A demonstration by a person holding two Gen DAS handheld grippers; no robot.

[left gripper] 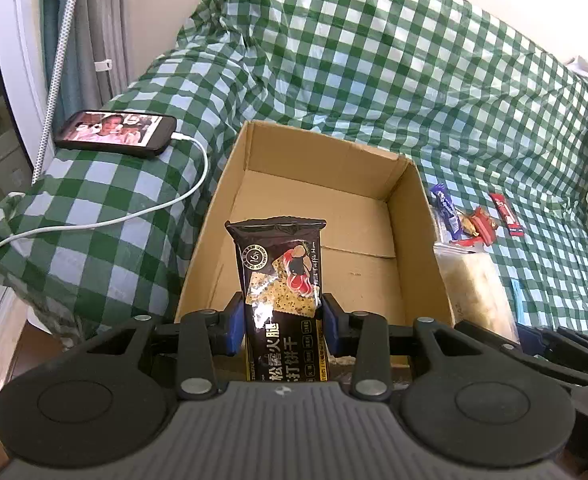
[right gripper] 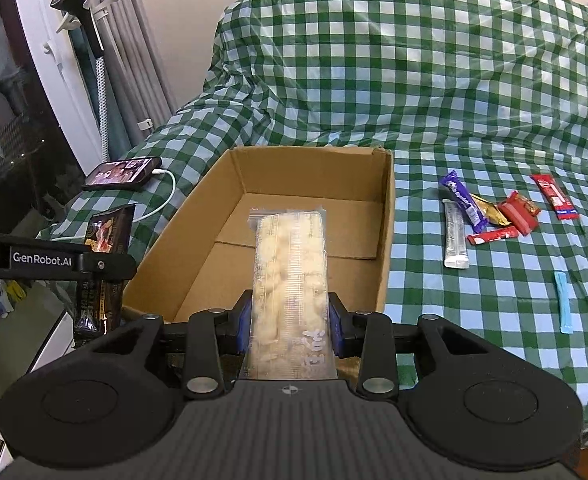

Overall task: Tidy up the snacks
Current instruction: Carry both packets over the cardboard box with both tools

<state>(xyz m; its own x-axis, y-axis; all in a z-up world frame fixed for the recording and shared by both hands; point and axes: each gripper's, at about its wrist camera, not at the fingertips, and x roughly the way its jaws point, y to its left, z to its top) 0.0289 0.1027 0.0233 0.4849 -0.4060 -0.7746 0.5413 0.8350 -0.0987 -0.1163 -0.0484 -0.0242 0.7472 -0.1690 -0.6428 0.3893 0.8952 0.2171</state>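
Note:
My left gripper (left gripper: pixel 281 320) is shut on a black cracker packet (left gripper: pixel 280 268), held upright over the near end of an open cardboard box (left gripper: pixel 421 240). The right gripper (right gripper: pixel 290 322) is shut on a clear packet of pale snacks (right gripper: pixel 290 264), which reaches out over the same cardboard box (right gripper: pixel 385 232). The box floor shows bare. In the right wrist view the left gripper's arm (right gripper: pixel 46 262) and the black cracker packet (right gripper: pixel 106 232) appear at the left. In the left wrist view the clear packet (left gripper: pixel 473 288) lies along the box's right side.
Several small snack bars lie on the green checked cloth right of the box: a purple one (right gripper: pixel 463 200), red ones (right gripper: pixel 553 196), a silver stick (right gripper: pixel 455 240), a light blue stick (right gripper: pixel 563 300). A phone (left gripper: pixel 116 133) on a white cable (left gripper: pixel 190 184) rests left of the box.

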